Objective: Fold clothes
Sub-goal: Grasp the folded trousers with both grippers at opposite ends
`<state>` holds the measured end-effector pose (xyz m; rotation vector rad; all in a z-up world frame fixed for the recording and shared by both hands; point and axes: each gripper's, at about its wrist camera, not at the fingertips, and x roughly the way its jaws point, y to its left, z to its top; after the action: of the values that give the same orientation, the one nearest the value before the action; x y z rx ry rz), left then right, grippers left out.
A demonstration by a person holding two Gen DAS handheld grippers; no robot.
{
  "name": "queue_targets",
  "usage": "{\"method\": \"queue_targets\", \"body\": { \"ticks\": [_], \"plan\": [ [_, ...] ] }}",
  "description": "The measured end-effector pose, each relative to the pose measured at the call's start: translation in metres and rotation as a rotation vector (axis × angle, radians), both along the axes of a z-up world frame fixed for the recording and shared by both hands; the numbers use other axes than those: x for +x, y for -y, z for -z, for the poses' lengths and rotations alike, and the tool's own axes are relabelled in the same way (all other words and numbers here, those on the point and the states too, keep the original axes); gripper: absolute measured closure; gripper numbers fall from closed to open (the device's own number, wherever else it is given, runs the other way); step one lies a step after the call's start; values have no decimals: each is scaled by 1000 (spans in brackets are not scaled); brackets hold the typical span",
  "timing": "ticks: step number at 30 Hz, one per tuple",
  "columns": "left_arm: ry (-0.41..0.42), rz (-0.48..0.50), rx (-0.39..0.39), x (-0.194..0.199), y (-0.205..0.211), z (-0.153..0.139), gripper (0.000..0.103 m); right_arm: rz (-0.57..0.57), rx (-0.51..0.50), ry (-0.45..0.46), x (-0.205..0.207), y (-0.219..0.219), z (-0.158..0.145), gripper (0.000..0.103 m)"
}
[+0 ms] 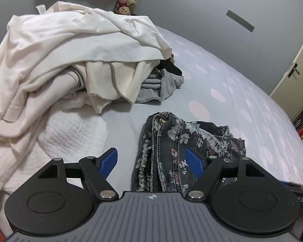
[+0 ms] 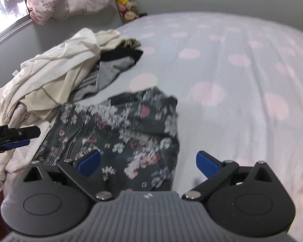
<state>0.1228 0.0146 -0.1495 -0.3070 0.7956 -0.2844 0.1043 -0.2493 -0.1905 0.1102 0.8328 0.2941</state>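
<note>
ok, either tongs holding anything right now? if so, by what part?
Nothing is held. The left tongs and the right tongs are both open above the floral denim garment, which lies crumpled on the bed.

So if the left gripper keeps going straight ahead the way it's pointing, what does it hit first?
Most likely the dark floral garment, which lies crumpled on the bed between and just ahead of the open left gripper. Depth is hard to judge, so it may pass just above it.
</note>
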Motion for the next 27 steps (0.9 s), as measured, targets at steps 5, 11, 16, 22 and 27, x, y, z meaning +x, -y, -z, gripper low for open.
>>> {"method": "queue_targets", "body": {
  "ticks": [5,11,16,22,27],
  "plan": [
    [10,25,-69,-2,-4,10,30,27,16,-131,9,-1,23,1],
    [36,15,-52,1,-4,16,29,31,66,-145,5,2,36,0],
    [-41,44,-67,14,1,30,29,42,76,-128,3,2,40,0],
    [-80,81,-60,30,8,42,29,-10,71,-132,9,4,41,0],
    [-105,130,-86,45,10,45,30,-67,89,-158,16,10,37,0]
  ]
}}
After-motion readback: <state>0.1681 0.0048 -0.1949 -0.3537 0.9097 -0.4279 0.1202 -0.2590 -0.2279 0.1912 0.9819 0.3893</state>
